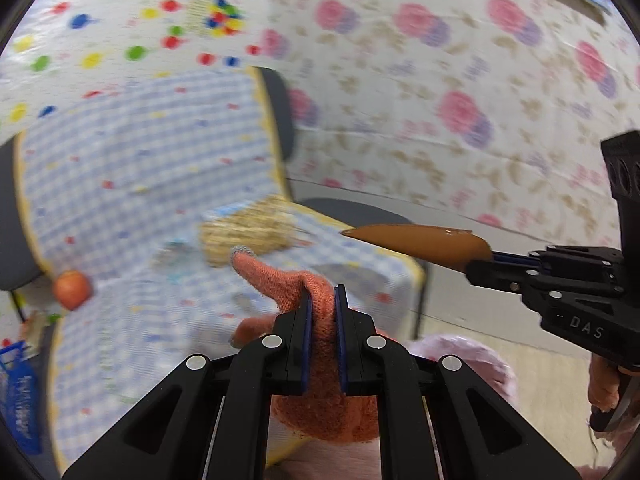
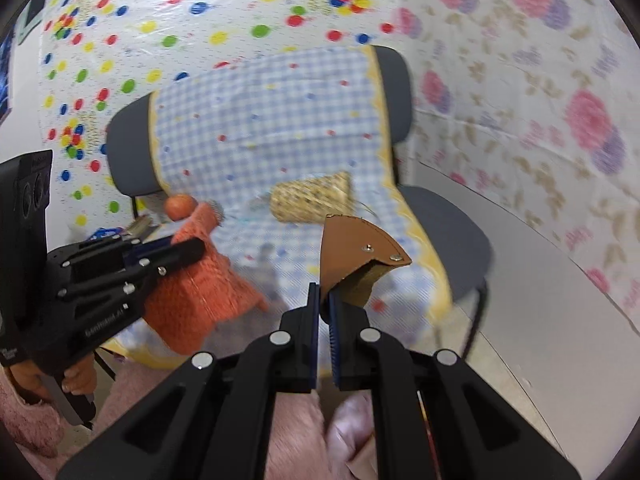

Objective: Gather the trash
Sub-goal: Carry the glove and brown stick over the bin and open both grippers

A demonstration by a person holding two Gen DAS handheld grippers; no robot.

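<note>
Risks, itemised. Left hand-held gripper (image 1: 322,300): clamped on an orange knit glove (image 1: 320,320), held by a fold near the cuff, with the glove's fingers sticking out past the pads; you could lose it if the knit slides through, since only a narrow pinch shows. Right hand-held gripper (image 2: 324,300): closed on a tan leather pouch (image 2: 356,252), gripped at one lower corner only, so it may pivot or drop if you swing quickly. Both views are motion-blurred, so judge contact with care.

Surroundings. Chair (image 2: 448,216), centre of both frames, draped in a blue checked cloth (image 2: 272,128). On the seat: a woven straw roll (image 2: 312,196), lying just beyond the pouch, and an orange fruit (image 2: 180,206) at the seat's left edge, where a nudge could roll it off. Blue basket (image 1: 20,392), lower left of the left view, partly cut off. No trash container is identifiable.
</note>
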